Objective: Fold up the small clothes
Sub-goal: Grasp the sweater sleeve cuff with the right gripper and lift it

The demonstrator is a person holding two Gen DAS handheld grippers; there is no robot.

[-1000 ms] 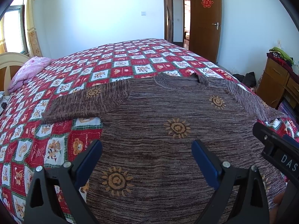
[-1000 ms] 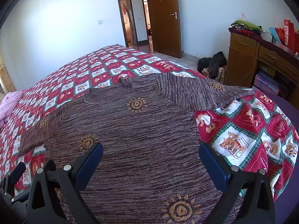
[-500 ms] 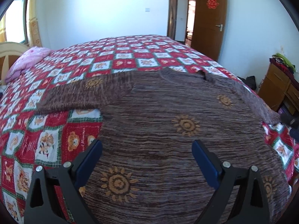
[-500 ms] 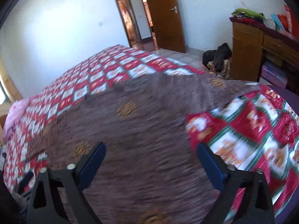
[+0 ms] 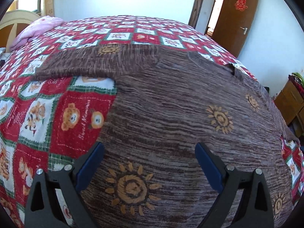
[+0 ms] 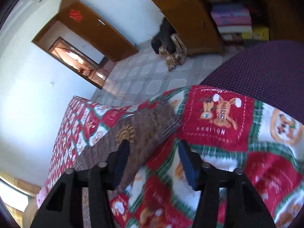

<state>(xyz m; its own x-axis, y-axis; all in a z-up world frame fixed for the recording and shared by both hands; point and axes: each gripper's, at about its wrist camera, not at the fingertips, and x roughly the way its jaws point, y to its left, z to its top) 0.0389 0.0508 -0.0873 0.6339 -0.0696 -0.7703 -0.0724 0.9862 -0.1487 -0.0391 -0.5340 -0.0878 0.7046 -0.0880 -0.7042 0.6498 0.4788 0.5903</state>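
Observation:
A brown knitted sweater (image 5: 171,102) with orange sun motifs lies flat, front up, on the red patchwork bedspread (image 5: 57,114). Its left sleeve (image 5: 91,62) stretches out to the left. My left gripper (image 5: 150,157) is open and empty, low over the sweater's lower left body. In the right wrist view, which is rolled and blurred, my right gripper (image 6: 153,152) is open and empty over the right sleeve (image 6: 144,127), close to its cuff end (image 6: 167,121).
A pink pillow (image 5: 38,28) and wooden headboard (image 5: 11,22) are at the far left. A brown door (image 5: 235,19) stands open behind the bed. A wooden cabinet (image 6: 190,15) and dark bags (image 6: 165,38) stand on the tiled floor beside the bed. A purple sheet (image 6: 266,76) shows at the bed's edge.
My left gripper has moved lower and closer to the sweater's left side. My right gripper has swung right, rolled, and come down over the right sleeve's end; its jaws stand narrower.

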